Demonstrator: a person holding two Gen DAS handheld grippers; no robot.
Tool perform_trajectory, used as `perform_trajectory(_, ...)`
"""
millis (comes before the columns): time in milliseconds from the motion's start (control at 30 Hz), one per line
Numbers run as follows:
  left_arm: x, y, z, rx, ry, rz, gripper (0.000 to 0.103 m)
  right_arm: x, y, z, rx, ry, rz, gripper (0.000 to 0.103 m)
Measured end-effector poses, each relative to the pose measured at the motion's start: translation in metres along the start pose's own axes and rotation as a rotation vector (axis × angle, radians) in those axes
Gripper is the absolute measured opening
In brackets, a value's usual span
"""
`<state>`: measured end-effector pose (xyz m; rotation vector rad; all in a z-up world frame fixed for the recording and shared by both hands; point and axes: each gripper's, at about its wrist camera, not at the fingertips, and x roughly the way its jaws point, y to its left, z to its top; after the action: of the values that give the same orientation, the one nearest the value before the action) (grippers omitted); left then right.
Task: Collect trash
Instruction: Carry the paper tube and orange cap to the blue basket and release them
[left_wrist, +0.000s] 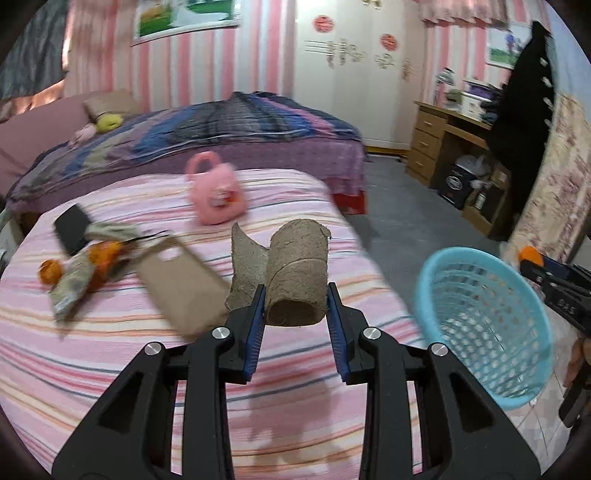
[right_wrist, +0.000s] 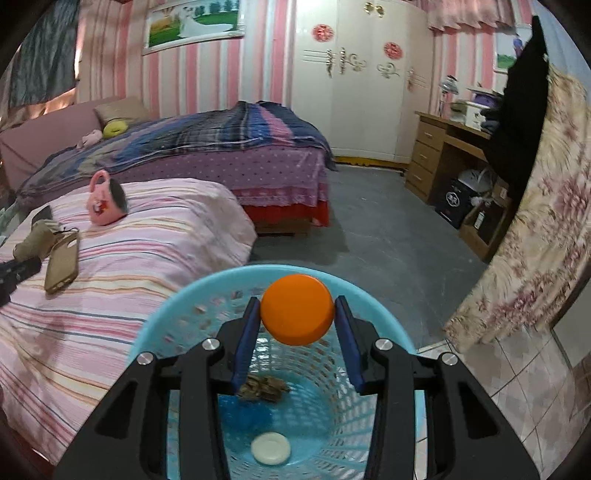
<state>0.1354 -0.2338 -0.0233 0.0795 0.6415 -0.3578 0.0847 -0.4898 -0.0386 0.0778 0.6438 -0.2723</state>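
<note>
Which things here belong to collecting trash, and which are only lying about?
Job: cardboard tube in left gripper; orange lid in right gripper; blue basket; wrappers.
Lying about: pink mug; phone case.

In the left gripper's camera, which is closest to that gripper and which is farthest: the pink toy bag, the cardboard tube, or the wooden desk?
1. The cardboard tube, pinched in the left gripper itself.
2. The pink toy bag, farther up the striped bed, a bit left.
3. The wooden desk, across the floor on the right.
</note>
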Motion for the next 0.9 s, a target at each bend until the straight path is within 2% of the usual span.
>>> perform_trajectory(100, 0.004, -0.035, 0.003, 0.048, -0.007, -0.038, 0.031, 0.002, -0.016, -0.003, 0.003, 0.012, -0.028, 0.041)
perform_trajectory(433, 0.019, -0.112, 0.004, 0.112, 0.01, -0.138, 0.031, 0.001, -0.045, -0.01, 0.058, 0.008, -0.059, 0.041)
perform_trajectory(533, 0.025, -0.127, 0.006, 0.12, 0.019, -0.158, 0.031, 0.0, -0.051, -0.01, 0.073, 0.006, -0.063, 0.041)
perform_trajectory(733, 0.035, -0.151, 0.003, 0.168, 0.045, -0.187, 0.039, -0.002, -0.057, -0.01, 0.091, 0.001, -0.067, 0.041)
perform_trajectory(767, 0.036, -0.151, 0.003, 0.173, 0.047, -0.189, 0.044, -0.001, -0.057, -0.01, 0.091, 0.001, -0.066, 0.041)
perform_trajectory(867, 0.035, -0.148, 0.002, 0.183, 0.035, -0.168, 0.074, 0.001, -0.057, -0.01, 0.086, 0.006, -0.064, 0.041)
perform_trajectory(900, 0.032, -0.145, 0.002, 0.185, 0.016, -0.152, 0.079, 0.002, -0.057, -0.01, 0.083, 0.009, -0.065, 0.041)
